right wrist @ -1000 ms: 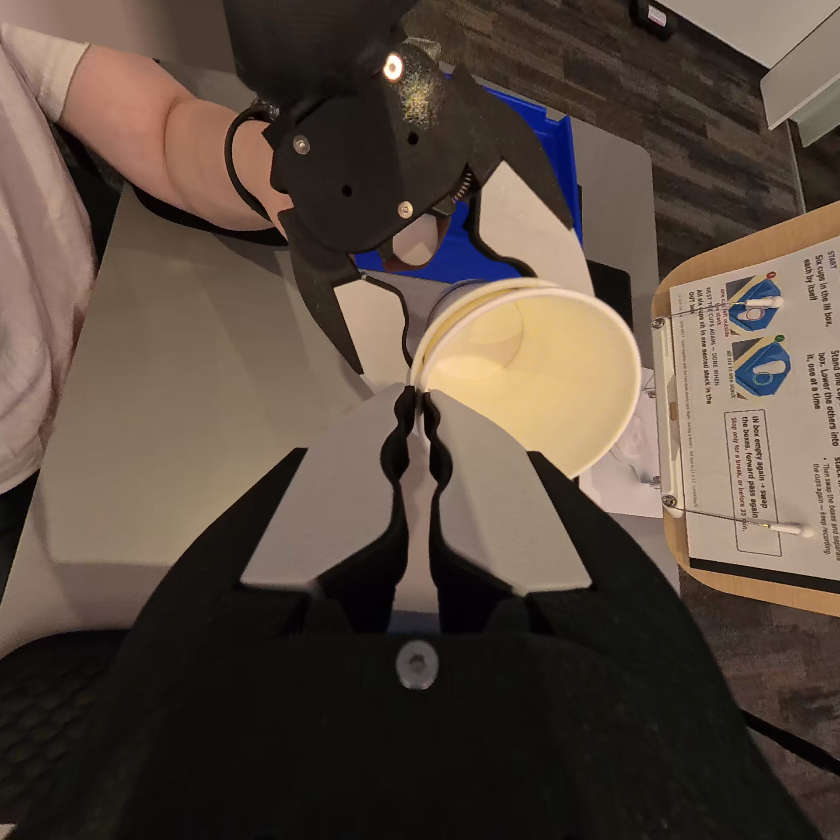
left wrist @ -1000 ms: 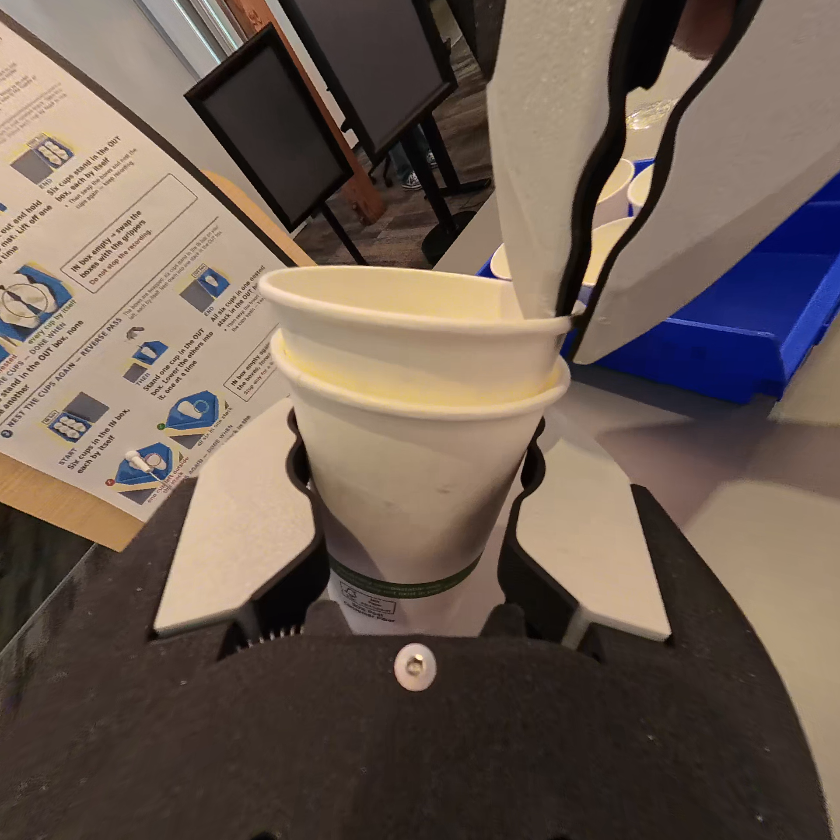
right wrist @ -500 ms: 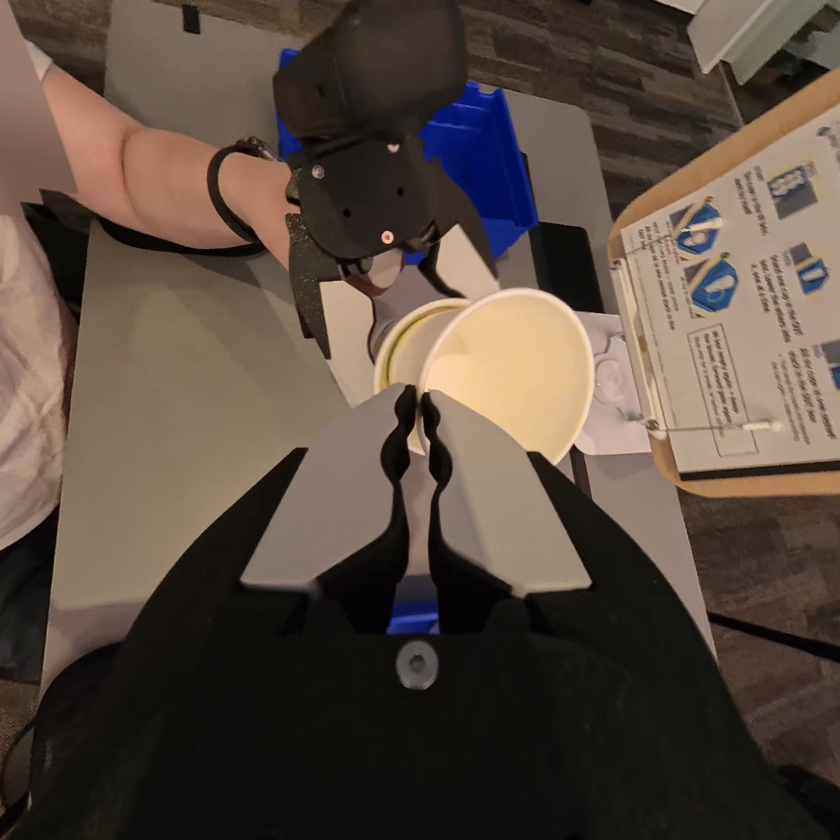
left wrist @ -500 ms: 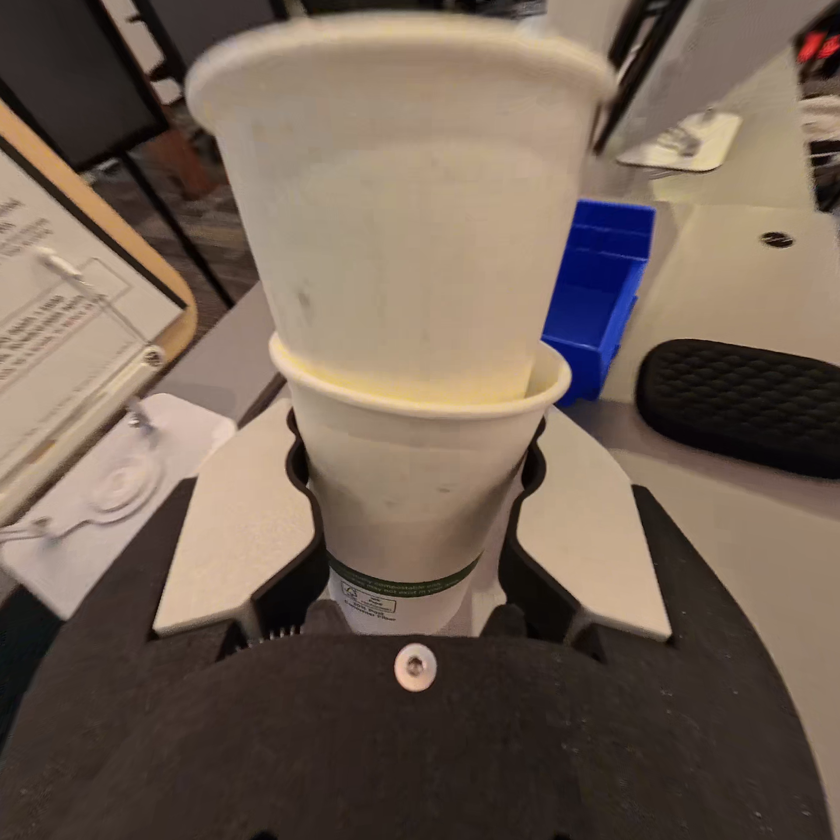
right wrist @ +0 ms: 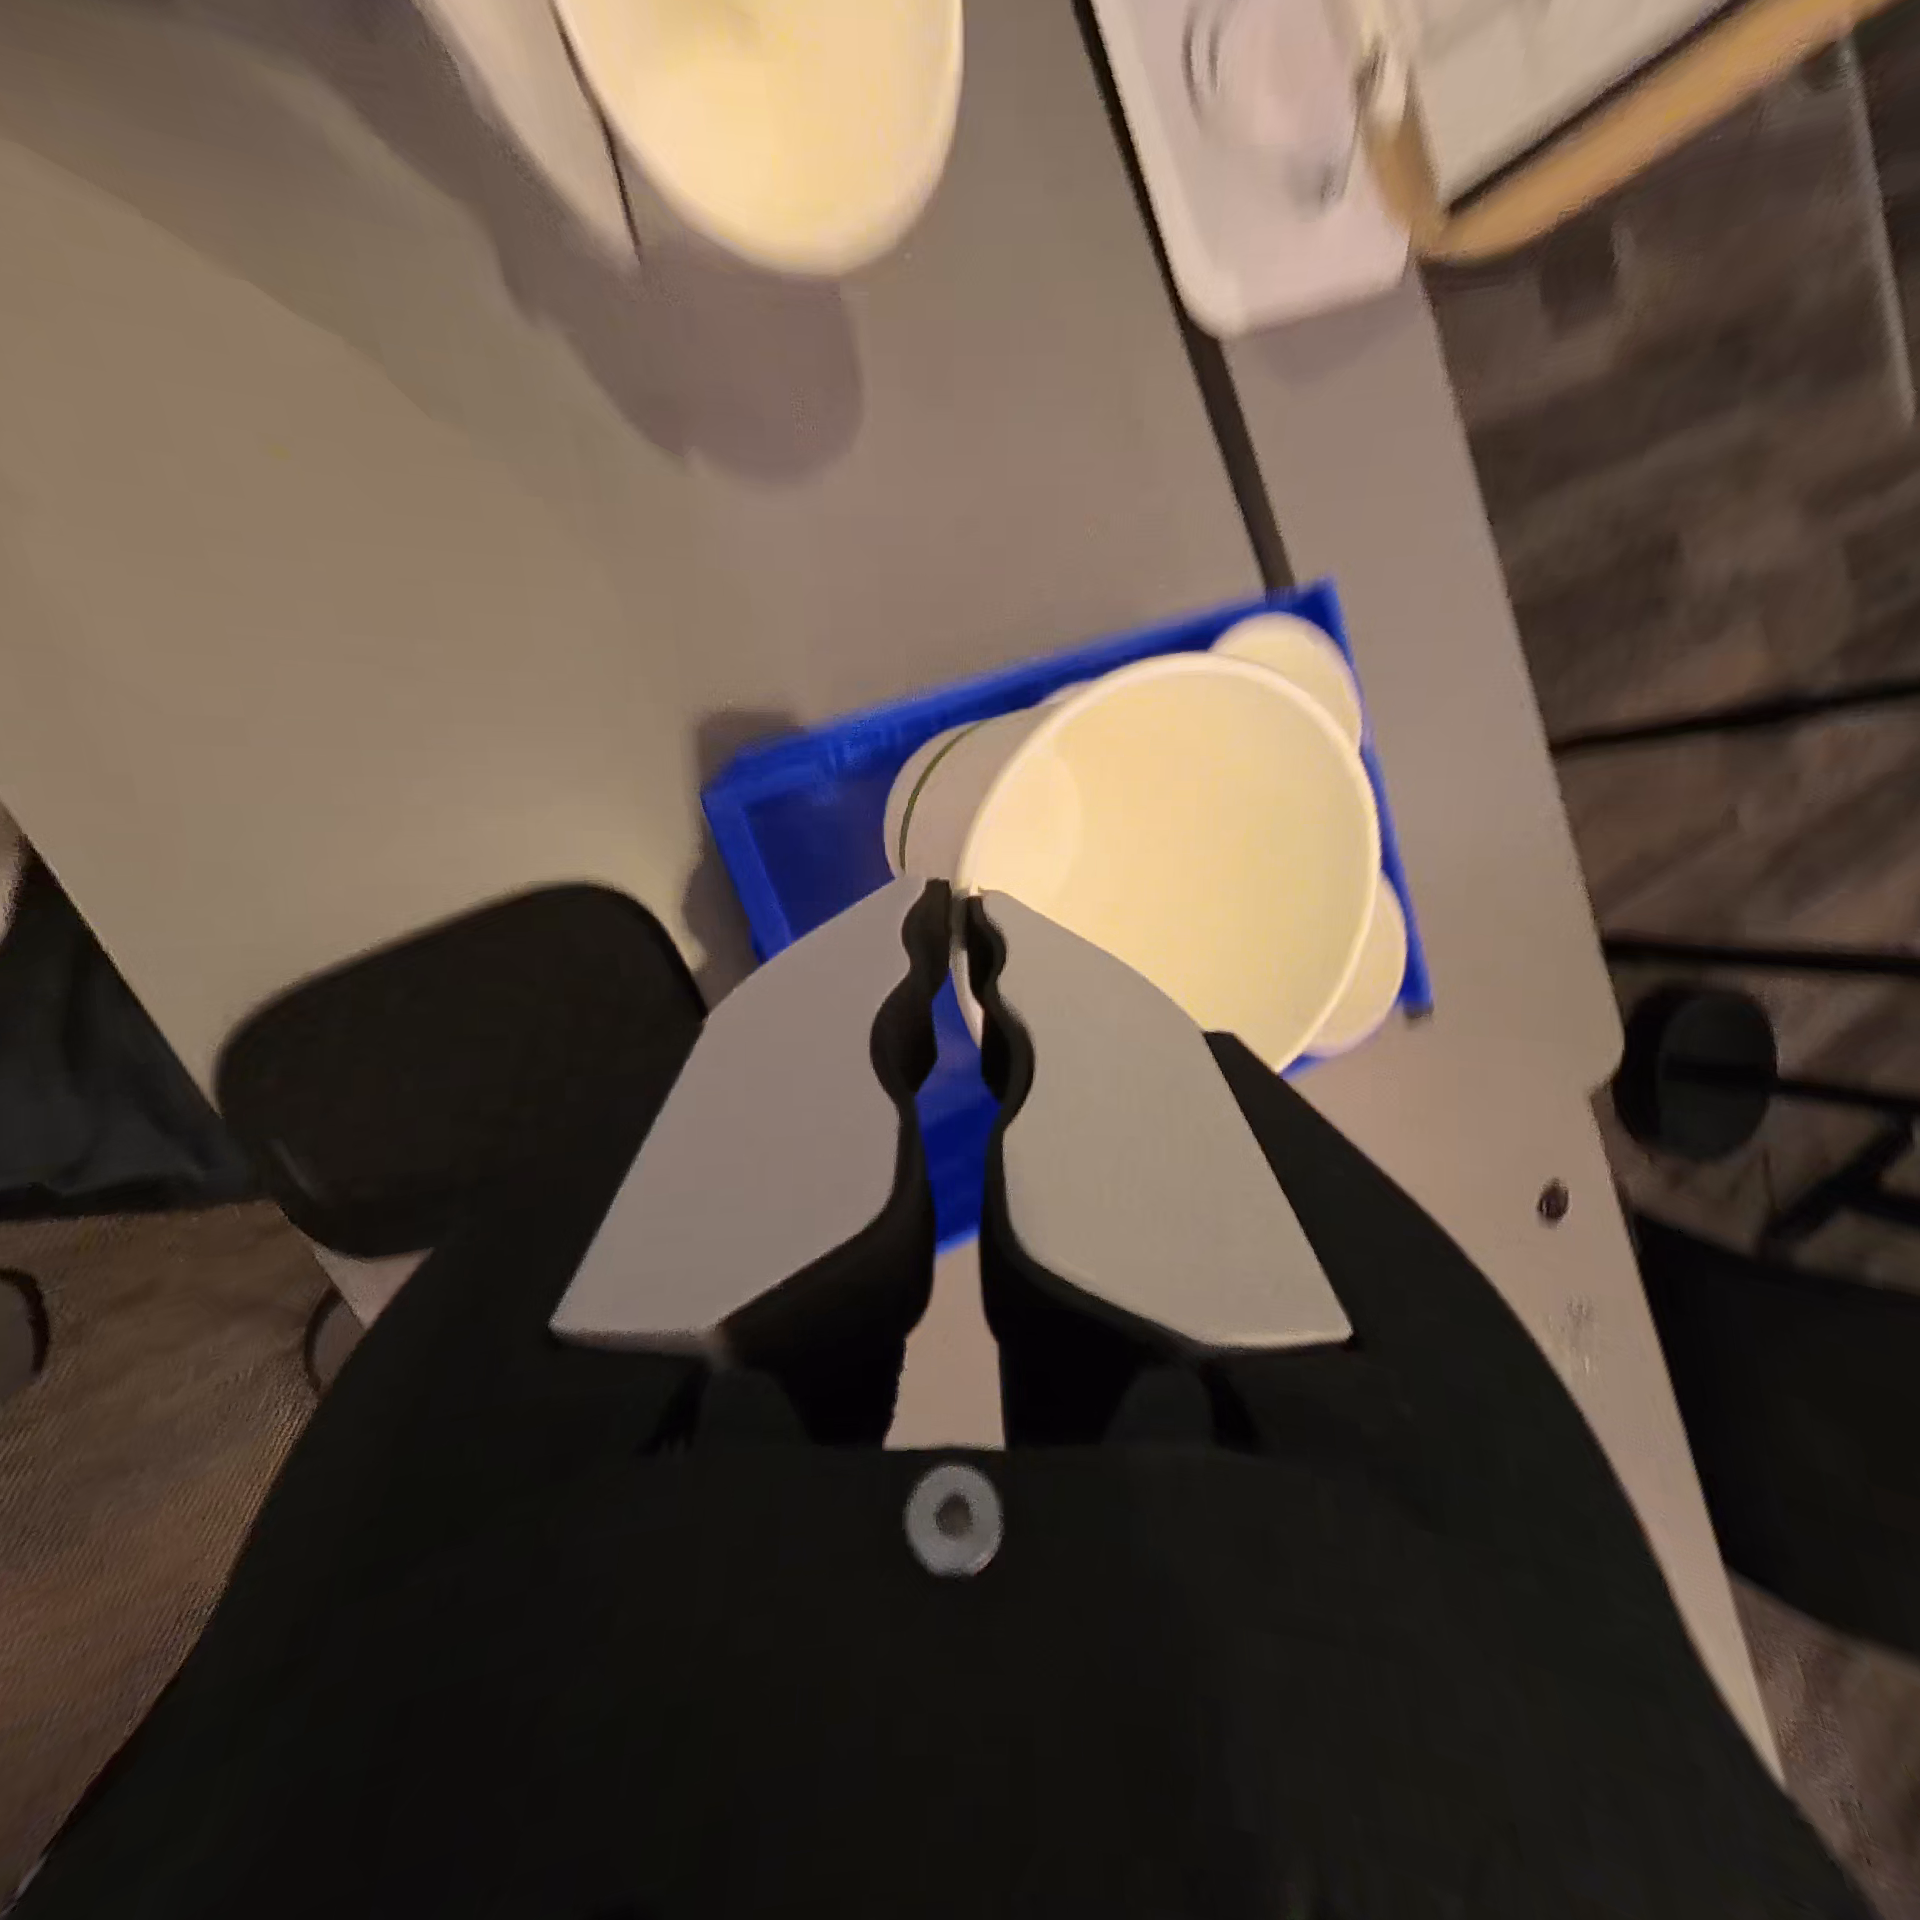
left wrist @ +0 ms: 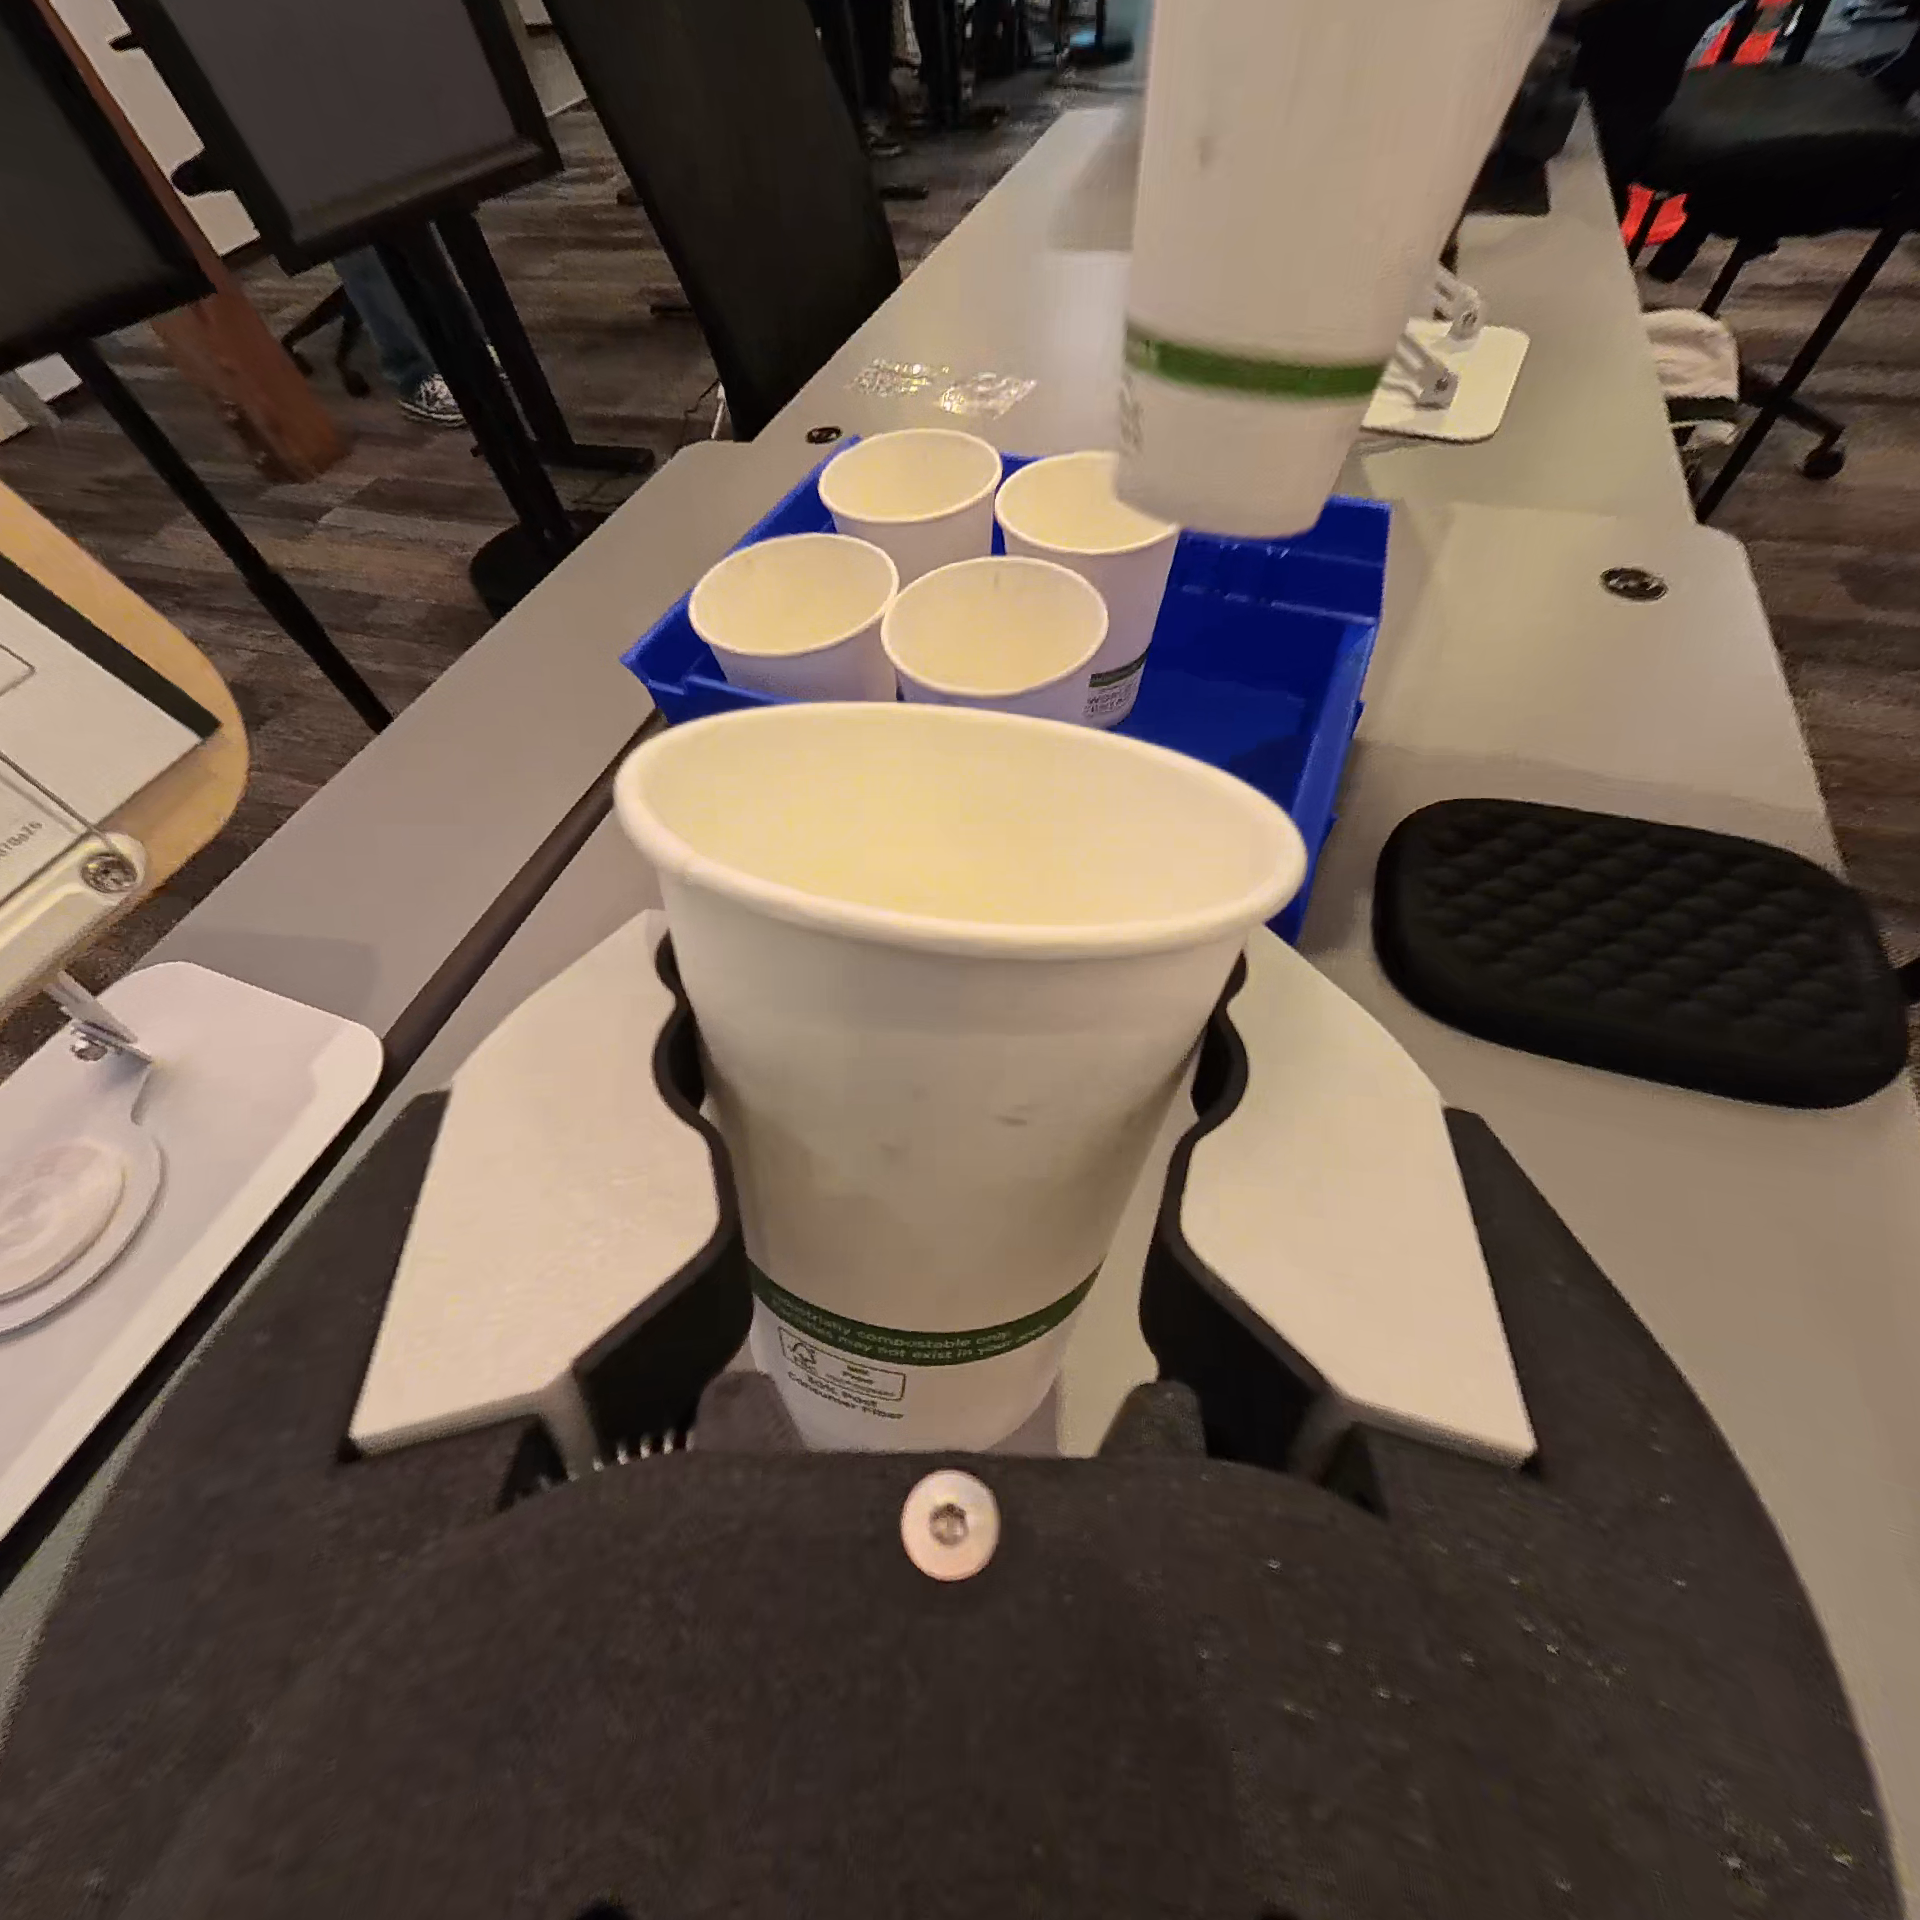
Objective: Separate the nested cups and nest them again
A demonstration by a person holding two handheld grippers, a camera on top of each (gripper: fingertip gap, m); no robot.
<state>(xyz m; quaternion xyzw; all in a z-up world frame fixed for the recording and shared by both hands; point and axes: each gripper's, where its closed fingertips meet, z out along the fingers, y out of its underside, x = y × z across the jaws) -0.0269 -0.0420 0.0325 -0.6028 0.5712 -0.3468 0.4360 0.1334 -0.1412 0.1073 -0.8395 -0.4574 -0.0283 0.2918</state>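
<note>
My left gripper (left wrist: 951, 966) is shut on a white paper cup (left wrist: 956, 1091), held upright by its lower body, mouth open and empty. My right gripper (right wrist: 951, 899) is shut on the rim of a second white cup (right wrist: 1164, 852). That cup hangs clear of the first one, above the blue bin (right wrist: 821, 821). In the left wrist view the second cup (left wrist: 1268, 260) is in the air at the upper right, over the bin (left wrist: 1278, 665), and the right gripper is out of frame. The left gripper's cup (right wrist: 769, 114) shows blurred at the top of the right wrist view.
Several white cups (left wrist: 894, 582) stand upright in the left half of the bin; its right half is bare. A black pad (left wrist: 1631, 945) lies on the grey table right of the bin. An instruction board (left wrist: 62, 748) on a white base (left wrist: 156, 1122) stands at the left.
The right gripper has pulled the inner cup up and out of the outer cup and carried it over the blue bin. The left gripper still holds the outer cup.
</note>
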